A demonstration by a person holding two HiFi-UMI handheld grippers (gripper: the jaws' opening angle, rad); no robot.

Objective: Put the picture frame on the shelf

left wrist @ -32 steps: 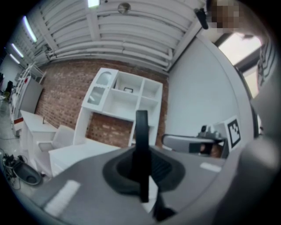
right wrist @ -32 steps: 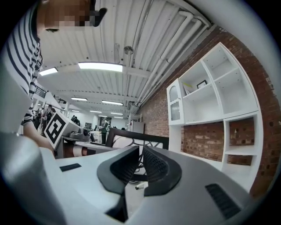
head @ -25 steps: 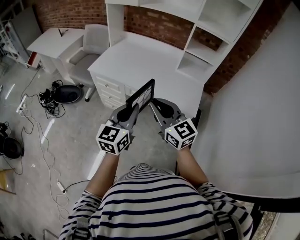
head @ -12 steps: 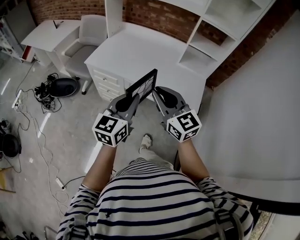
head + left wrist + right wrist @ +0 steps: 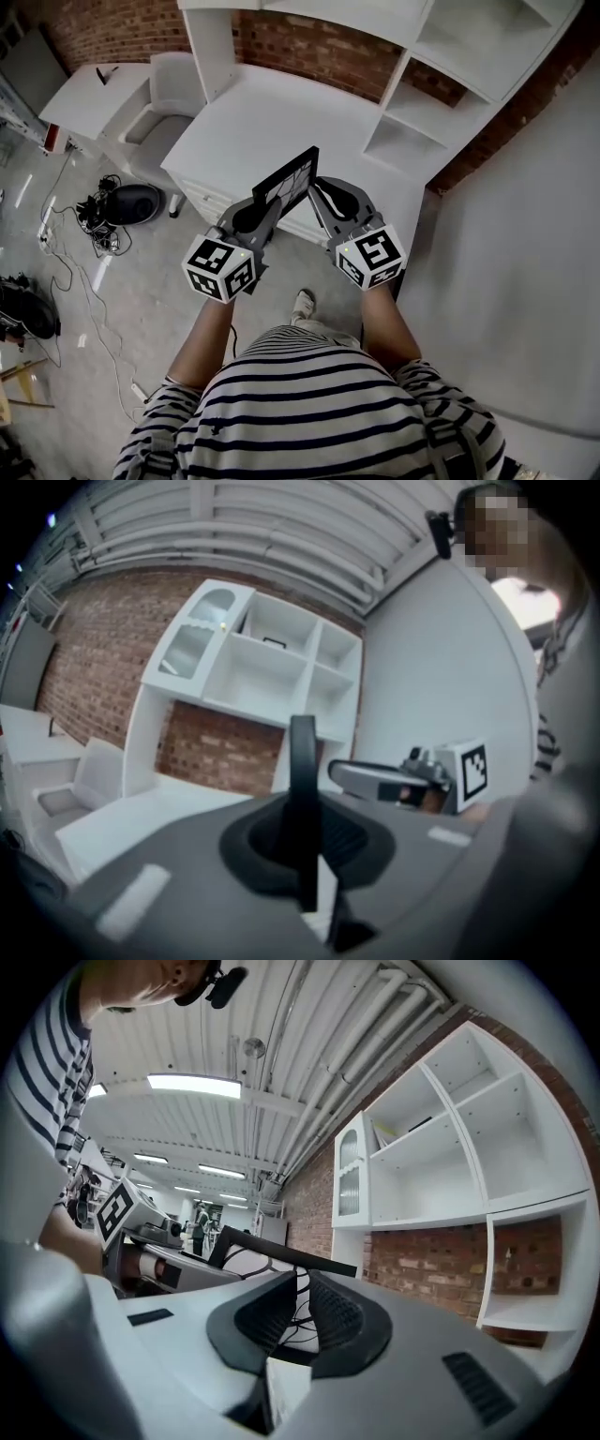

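Note:
The black picture frame (image 5: 286, 180) hangs upright between my two grippers, over the front edge of a white desk (image 5: 281, 117). My left gripper (image 5: 265, 203) is shut on its left side; in the left gripper view the frame (image 5: 303, 780) stands edge-on between the pads of the gripper (image 5: 303, 846). My right gripper (image 5: 317, 192) is shut on the frame's right end, whose black bar (image 5: 281, 1252) runs leftward from the gripper (image 5: 298, 1321). The white shelf unit (image 5: 412, 131) stands on the desk's back right against the brick wall, its compartments (image 5: 272, 667) (image 5: 450, 1147) open.
A white chair (image 5: 164, 103) and a small white table (image 5: 89, 94) stand left of the desk. Cables and a dark round object (image 5: 127, 202) lie on the floor at left. A white wall (image 5: 525, 281) runs along the right. Desk drawers (image 5: 202, 192) face me.
The desk and shelf unit have come closer as the person walked toward them; both grippers moved forward together, still holding the frame the same way.

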